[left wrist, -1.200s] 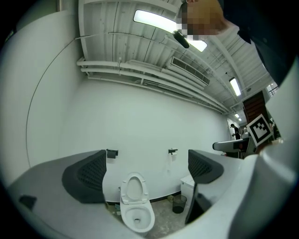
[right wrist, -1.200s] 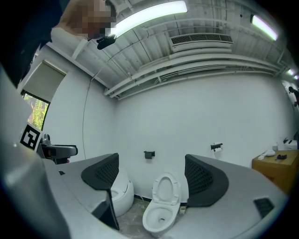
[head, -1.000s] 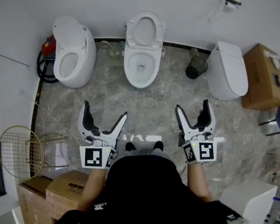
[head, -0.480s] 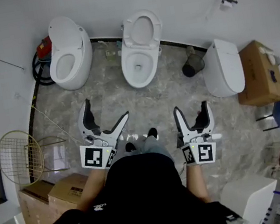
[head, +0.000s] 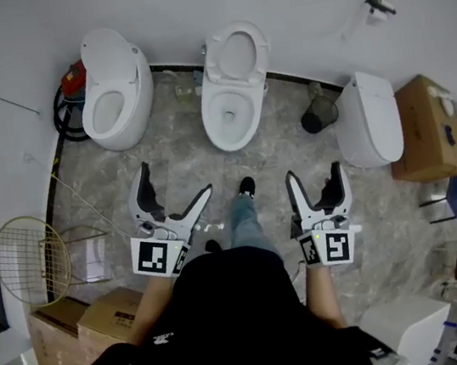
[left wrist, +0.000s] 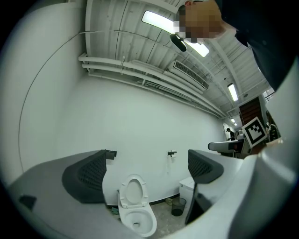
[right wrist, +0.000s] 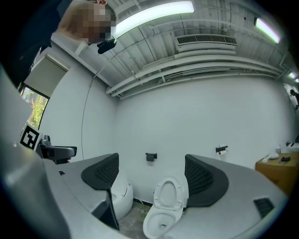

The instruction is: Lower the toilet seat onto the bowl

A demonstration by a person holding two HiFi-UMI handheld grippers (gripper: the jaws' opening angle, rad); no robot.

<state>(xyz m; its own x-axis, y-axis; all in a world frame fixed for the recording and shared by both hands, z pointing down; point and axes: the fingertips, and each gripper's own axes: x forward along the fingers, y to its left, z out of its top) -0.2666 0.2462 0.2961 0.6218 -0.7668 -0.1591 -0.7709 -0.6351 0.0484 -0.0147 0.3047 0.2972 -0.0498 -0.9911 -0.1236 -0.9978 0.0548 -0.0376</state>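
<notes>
Here, the approach to the middle toilet, seen from above and along both tools. The seat stands upright against the wall with its ring facing me. The open bowl lies below it, and both are well apart from the grippers.

My left gripper is spread wide with nothing between its jaws, and its own view frames the seat in the gap. My right gripper is likewise spread and empty, with the seat showing just beside its right pad. One shoe is planted on the floor between the two tools, pointing at the bowl.

I judge the step in hand to be closing the distance, since none of the lowering is done yet. I would go straight for the middle toilet, not the left toilet or the lidded one at right.

The spread jaws suit the reach as they are. I would bring one gripper to the top edge of the ring and take the ring alone; I cannot tell whether a lid stands behind it.

The seat should then be tipped forward past its balance point. From there I would stay in contact and follow the hinge's arc down, so the seat is set on the rim and not dropped. The idle gripper belongs clear of the rim, where the descending seat cannot trap it.
</notes>
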